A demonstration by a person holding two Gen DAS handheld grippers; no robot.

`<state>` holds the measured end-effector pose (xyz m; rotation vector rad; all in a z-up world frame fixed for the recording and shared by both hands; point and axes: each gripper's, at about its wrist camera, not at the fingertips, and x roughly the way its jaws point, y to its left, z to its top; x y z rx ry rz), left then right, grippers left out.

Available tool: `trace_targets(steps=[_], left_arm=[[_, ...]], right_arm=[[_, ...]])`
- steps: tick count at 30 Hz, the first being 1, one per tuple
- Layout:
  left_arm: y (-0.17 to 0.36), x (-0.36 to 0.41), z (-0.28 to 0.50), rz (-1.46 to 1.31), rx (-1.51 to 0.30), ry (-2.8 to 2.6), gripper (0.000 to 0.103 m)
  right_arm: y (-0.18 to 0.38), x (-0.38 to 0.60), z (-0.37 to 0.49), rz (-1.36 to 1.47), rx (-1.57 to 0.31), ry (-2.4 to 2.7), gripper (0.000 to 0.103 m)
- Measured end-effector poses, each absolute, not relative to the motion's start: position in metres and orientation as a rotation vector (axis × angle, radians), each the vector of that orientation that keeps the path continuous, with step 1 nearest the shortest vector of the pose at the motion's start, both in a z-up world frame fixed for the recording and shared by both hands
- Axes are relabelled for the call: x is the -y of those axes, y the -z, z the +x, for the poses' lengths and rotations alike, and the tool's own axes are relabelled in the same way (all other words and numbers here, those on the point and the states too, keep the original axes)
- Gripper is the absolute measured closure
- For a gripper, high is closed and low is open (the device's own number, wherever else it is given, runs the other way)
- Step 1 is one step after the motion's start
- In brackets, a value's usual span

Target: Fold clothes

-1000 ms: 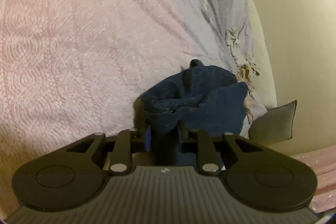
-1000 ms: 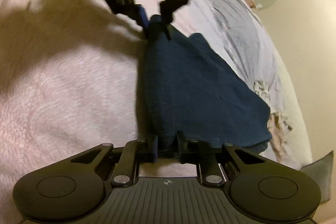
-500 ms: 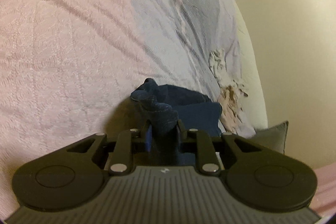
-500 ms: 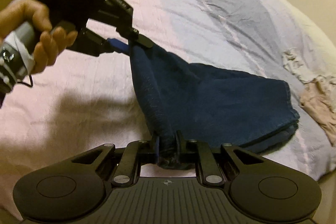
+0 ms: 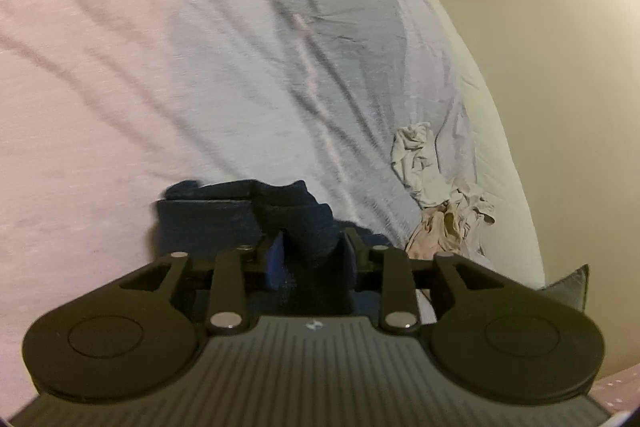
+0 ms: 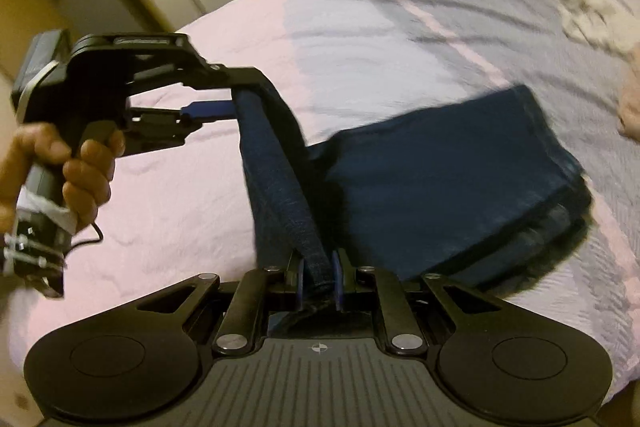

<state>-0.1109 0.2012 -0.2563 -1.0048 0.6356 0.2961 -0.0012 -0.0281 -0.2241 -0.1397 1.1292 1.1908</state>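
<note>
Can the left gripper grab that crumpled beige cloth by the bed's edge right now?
Probably not: the left gripper is shut on the dark blue jeans. The crumpled beige cloth lies uncovered.

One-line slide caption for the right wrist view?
Both grippers, right and left, clamp one edge of dark blue jeans lifted over a pink and grey bedspread.

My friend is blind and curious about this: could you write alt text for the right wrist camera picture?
Two handheld grippers hold a dark blue garment stretched over a pink and grey bedspread: the right gripper at the bottom pinches one end, and the left gripper, held in a hand, pinches the other.
</note>
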Motion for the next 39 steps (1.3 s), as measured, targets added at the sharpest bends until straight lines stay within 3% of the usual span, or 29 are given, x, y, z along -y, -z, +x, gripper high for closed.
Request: trace_targets(steps=[1, 5, 10, 19, 23, 31, 39], left_arm=[[0.255, -0.195, -0.1, -0.987, -0.633, -0.299, 0.079], [0.248, -0.176, -0.085, -0.938, -0.613, -0.309, 0.08], [0.271, -0.161, -0.092, -0.793, -0.774, -0.416, 0.08], [0.304, -0.139, -0.126, -0.732, -0.908, -0.49, 0.08], [0.313, -0.136, -0.128, -0.764, -0.901, -0.495, 0.08], [0.286, -0.126, -0.113, -0.751, -0.774, -0.377, 0.079], [0.3, -0.102, -0.078, -0.669, -0.785, -0.315, 0.078]], right_arm=[[0.228, 0.034, 0.012, -0.112, -1.155, -1.173, 0.09], [0.255, 0.05, 0.059, -0.006, -1.286, -1.065, 0.09], [0.286, 0.055, 0.09, 0.075, -1.451, -1.005, 0.09], [0.281, 0.054, 0.097, 0.053, -1.497, -1.011, 0.089], [0.273, 0.06, 0.097, 0.041, -1.438, -1.033, 0.089], [0.18, 0.08, 0.104, -0.077, -1.013, -1.149, 0.093], [0.233, 0.103, 0.155, -0.054, -1.126, -0.927, 0.093]])
